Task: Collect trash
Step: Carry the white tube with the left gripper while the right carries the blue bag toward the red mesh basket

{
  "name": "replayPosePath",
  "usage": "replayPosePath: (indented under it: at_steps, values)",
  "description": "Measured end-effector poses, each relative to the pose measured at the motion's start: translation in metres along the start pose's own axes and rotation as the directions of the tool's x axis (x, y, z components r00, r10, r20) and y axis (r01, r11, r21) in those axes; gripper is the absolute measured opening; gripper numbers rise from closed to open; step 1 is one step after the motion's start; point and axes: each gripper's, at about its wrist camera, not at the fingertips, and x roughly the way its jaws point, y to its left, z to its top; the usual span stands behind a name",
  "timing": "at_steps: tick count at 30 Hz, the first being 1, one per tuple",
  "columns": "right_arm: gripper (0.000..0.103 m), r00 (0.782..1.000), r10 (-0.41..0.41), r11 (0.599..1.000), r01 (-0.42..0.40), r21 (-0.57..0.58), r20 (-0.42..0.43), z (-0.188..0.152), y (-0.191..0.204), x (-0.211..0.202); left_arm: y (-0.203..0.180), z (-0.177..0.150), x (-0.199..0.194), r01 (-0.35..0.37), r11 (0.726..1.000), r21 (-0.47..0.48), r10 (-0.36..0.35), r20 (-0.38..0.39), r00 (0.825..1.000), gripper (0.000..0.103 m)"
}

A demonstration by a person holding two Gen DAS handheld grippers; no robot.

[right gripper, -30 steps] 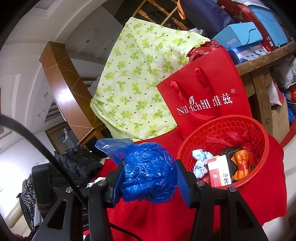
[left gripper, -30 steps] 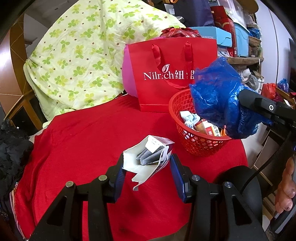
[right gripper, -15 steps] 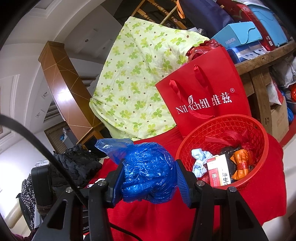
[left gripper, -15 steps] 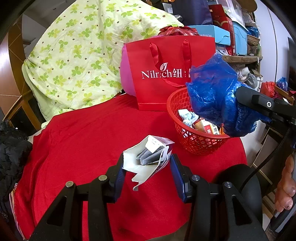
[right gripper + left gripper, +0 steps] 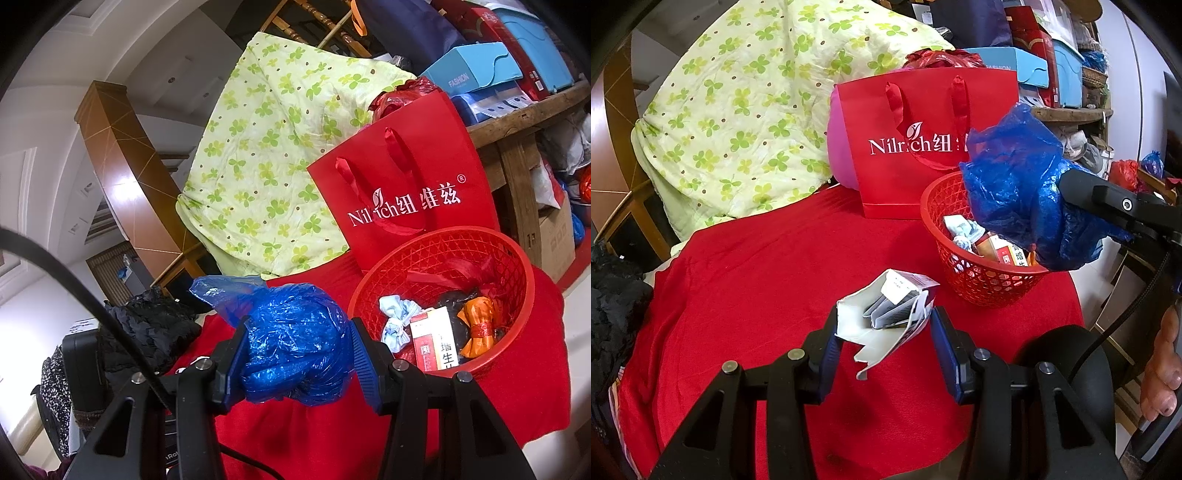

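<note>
My left tongs [image 5: 884, 330] clenched on a torn white carton [image 5: 886, 314], flaps hanging loose, held above the red tablecloth [image 5: 757, 277]. My right tongs [image 5: 297, 349] clenched on a crumpled blue plastic bag [image 5: 295, 347]; from the left camera that bag [image 5: 1030, 195] hangs over the near rim of the red basket [image 5: 982, 284]. Basket [image 5: 517, 266] sits on the cloth, just in front of a red paper gift bag [image 5: 406, 192]. Inside the basket: a pale blue wad [image 5: 395, 321], a red-and-white box [image 5: 434, 343], an orange wrapper [image 5: 478, 325], dark stuff beneath. Green-flowered quilt [image 5: 750, 118] heaped behind the table.
</note>
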Motion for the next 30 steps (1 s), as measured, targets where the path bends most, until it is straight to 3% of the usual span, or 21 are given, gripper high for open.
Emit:
replayPosePath:
  at_steps: [30]
  values:
    - [0.054,0.997,-0.063,0.996,0.06,0.06,0.046,0.008,-0.031,-0.023,-0.024,0.015,0.005,0.013,0.997,0.074,-0.014,0.02,1.0,0.049]
